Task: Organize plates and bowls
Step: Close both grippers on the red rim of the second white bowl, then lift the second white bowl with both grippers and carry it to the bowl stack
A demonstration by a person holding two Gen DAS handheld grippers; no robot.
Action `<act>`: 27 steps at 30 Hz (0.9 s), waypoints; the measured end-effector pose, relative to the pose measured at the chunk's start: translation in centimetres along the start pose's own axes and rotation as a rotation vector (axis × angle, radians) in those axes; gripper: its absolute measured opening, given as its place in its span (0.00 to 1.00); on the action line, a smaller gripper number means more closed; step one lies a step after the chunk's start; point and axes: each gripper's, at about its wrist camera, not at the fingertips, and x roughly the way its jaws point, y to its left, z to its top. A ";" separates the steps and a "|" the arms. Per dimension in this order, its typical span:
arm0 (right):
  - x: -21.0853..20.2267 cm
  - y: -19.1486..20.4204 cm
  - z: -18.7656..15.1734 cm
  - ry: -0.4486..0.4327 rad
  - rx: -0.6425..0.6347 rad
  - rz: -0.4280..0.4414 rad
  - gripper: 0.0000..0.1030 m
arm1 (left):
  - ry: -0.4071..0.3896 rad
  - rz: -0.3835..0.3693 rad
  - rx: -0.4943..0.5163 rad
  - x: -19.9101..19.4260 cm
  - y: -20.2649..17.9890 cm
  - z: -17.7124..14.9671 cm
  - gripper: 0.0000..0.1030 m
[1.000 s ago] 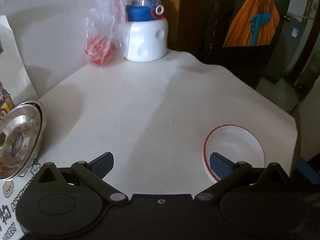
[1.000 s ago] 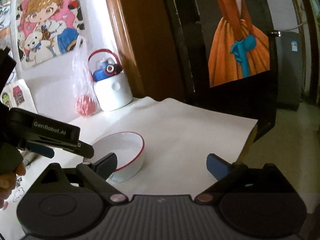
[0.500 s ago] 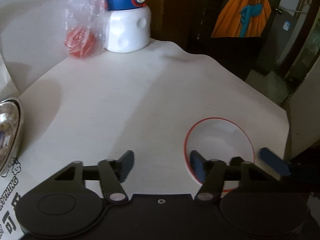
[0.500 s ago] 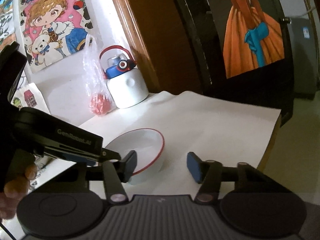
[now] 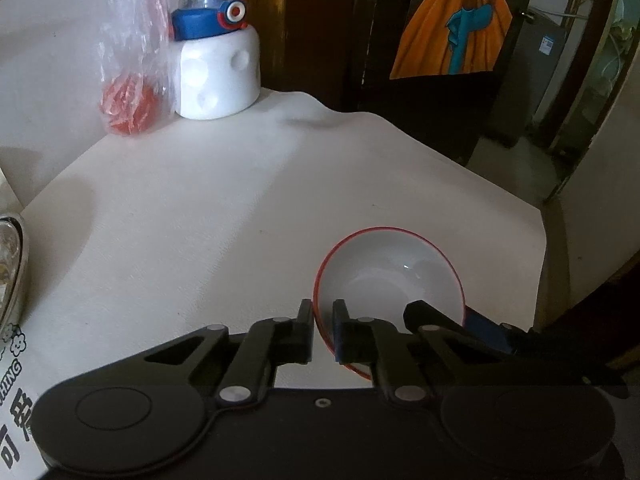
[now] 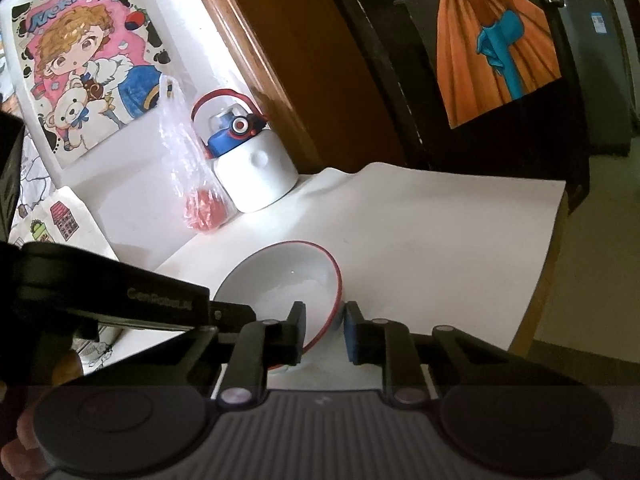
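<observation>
Between both tools' fingers: bowl rim | left tool, right tool just closed, gripping it | step: grasp | next: level two-handed lift.

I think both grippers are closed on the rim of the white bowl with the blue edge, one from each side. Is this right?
Not quite: the bowl has a red edge, not blue, as the left wrist view shows. The rest holds: the left gripper and the right gripper have just been closing and each pinches its rim, on opposite sides.
</observation>
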 end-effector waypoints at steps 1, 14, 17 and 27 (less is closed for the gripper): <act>-0.1 0.0 0.0 0.002 0.006 0.000 0.20 | -0.004 0.001 0.001 -0.2 -0.1 -0.1 0.08; -4.2 3.7 -0.2 -0.030 -0.024 0.042 0.19 | -0.031 -0.011 -0.054 -5.0 1.1 -1.8 0.08; -5.6 5.5 -0.3 -0.043 -0.046 0.056 0.19 | -0.054 -0.010 -0.064 -7.0 1.8 -2.4 0.08; -9.6 12.6 -1.9 -0.051 -0.149 0.125 0.19 | -0.143 0.001 -0.135 -15.0 5.6 -5.9 0.08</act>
